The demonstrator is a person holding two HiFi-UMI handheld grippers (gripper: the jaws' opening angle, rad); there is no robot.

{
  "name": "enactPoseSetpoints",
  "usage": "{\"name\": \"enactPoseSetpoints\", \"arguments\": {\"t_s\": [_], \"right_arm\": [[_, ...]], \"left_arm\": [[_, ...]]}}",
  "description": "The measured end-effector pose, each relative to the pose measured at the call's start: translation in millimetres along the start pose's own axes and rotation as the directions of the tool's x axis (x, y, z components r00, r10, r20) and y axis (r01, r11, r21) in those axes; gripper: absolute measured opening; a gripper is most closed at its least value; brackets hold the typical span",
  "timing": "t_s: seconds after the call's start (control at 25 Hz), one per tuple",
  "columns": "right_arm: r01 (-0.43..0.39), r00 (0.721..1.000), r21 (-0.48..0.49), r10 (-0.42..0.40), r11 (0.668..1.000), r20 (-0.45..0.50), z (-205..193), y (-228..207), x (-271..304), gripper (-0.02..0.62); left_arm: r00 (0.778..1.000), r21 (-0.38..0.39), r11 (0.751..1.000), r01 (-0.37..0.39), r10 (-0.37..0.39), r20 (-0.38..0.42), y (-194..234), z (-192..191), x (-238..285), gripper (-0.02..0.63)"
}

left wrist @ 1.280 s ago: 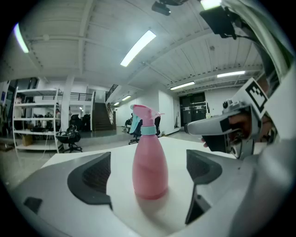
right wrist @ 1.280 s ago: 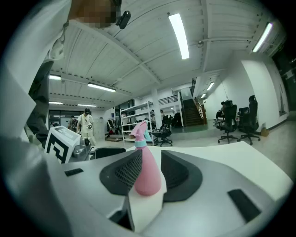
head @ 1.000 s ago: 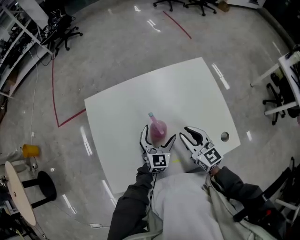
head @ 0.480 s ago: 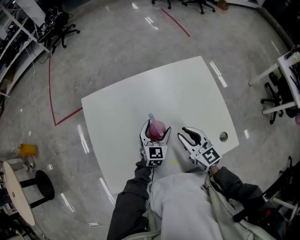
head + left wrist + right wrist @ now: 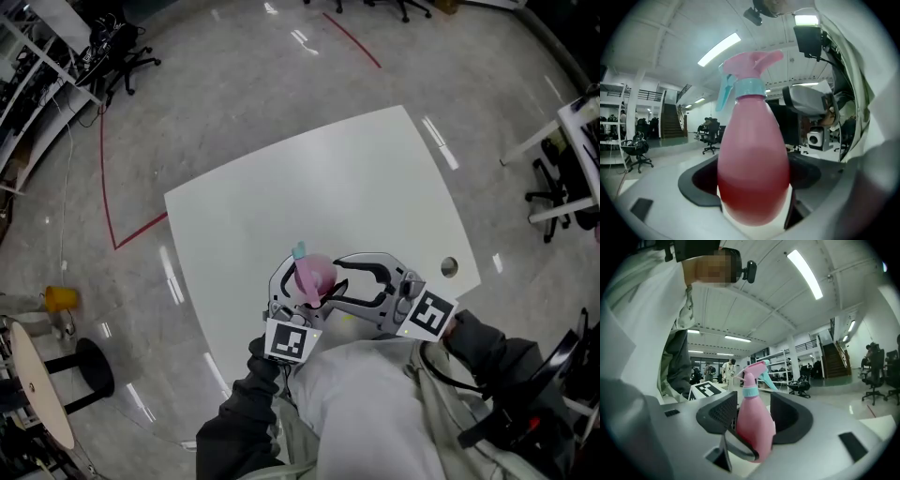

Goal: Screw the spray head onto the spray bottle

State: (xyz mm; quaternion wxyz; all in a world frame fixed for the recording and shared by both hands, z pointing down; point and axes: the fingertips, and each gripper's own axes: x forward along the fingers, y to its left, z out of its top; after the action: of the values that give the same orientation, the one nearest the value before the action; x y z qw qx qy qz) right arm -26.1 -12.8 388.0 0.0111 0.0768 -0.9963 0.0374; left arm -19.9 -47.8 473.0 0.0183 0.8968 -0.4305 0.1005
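Observation:
A pink spray bottle with a pink spray head, teal collar and teal trigger hangs above the white table, close to my chest. My left gripper is shut on its lower body; in the left gripper view the bottle fills the middle, upright, with the spray head on top. My right gripper comes in from the right, and its jaws have just been opening. In the right gripper view the bottle stands between the right gripper's dark pads, which do not clearly press on it.
The table has a round hole near its right front corner. A yellow object and a round stool stand on the floor at the left. Office chairs stand further off.
My left gripper closed on the bottle and lifted it off the table toward me. The right gripper rose, swung left to the bottle, and its jaws widened around it.

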Motion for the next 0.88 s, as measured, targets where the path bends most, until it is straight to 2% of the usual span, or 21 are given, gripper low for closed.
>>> {"name": "enactPoseSetpoints", "arguments": {"t_s": [0.12,0.24,0.28,0.36,0.44,0.48,0.56,0.6,0.64,0.72,0.8,0.84,0.88], "right_arm": [[-0.017,1.0,-0.105,0.014,0.994,-0.024,6,7,9,0.196],[0.011,0.997,-0.273,-0.032,0.962,-0.074,1,5,7,0.193],[0.022,0.996,-0.299,-0.047,0.954,-0.075,1,5,5,0.162],[0.072,0.994,-0.264,-0.091,0.962,-0.06,3,2,5,0.138],[0.184,0.981,-0.158,-0.192,0.97,-0.034,9,-6,6,0.126],[0.258,0.964,-0.099,-0.263,0.961,-0.032,11,-12,8,0.123],[0.397,0.916,0.005,-0.395,0.918,-0.066,9,-20,10,0.121],[0.437,0.898,0.04,-0.433,0.899,-0.084,8,-22,11,0.121],[0.449,0.892,0.057,-0.443,0.892,-0.088,10,-21,12,0.121],[0.397,0.918,0.047,-0.395,0.917,-0.043,19,-12,12,0.121],[0.268,0.963,0.015,-0.268,0.963,-0.006,27,6,4,0.127],[0.198,0.98,0.003,-0.198,0.98,-0.011,27,15,-4,0.134],[0.136,0.991,-0.002,-0.136,0.991,-0.019,28,21,-13,0.141]], "left_arm": [[1.0,0.03,1.0,-0.001,0.002,-0.028,-8,-1,2,0.428],[0.998,0.049,0.999,-0.019,0.022,-0.052,-15,0,7,0.428],[0.997,0.05,0.998,-0.038,0.041,-0.06,-15,0,7,0.428],[0.992,0.059,0.993,-0.098,0.102,-0.079,-9,2,6,0.428],[0.977,0.063,0.982,-0.178,0.184,-0.106,-3,0,4,0.428],[0.966,0.057,0.974,-0.22,0.226,-0.124,-1,-4,3,0.428],[0.942,0.043,0.955,-0.293,0.296,-0.157,2,-11,2,0.426],[0.936,0.033,0.95,-0.311,0.312,-0.163,2,-11,2,0.426],[0.937,0.02,0.95,-0.311,0.31,-0.159,2,-9,1,0.426],[0.964,-0.023,0.968,-0.248,0.245,-0.103,-6,3,0,0.426],[0.992,-0.091,0.989,-0.116,0.119,0.029,-17,25,-4,0.426],[0.993,-0.113,0.993,-0.045,0.057,0.102,-22,39,-9,0.426],[0.988,-0.1,0.995,0.026,-0.011,0.154,-26,51,-15,0.426]]}}
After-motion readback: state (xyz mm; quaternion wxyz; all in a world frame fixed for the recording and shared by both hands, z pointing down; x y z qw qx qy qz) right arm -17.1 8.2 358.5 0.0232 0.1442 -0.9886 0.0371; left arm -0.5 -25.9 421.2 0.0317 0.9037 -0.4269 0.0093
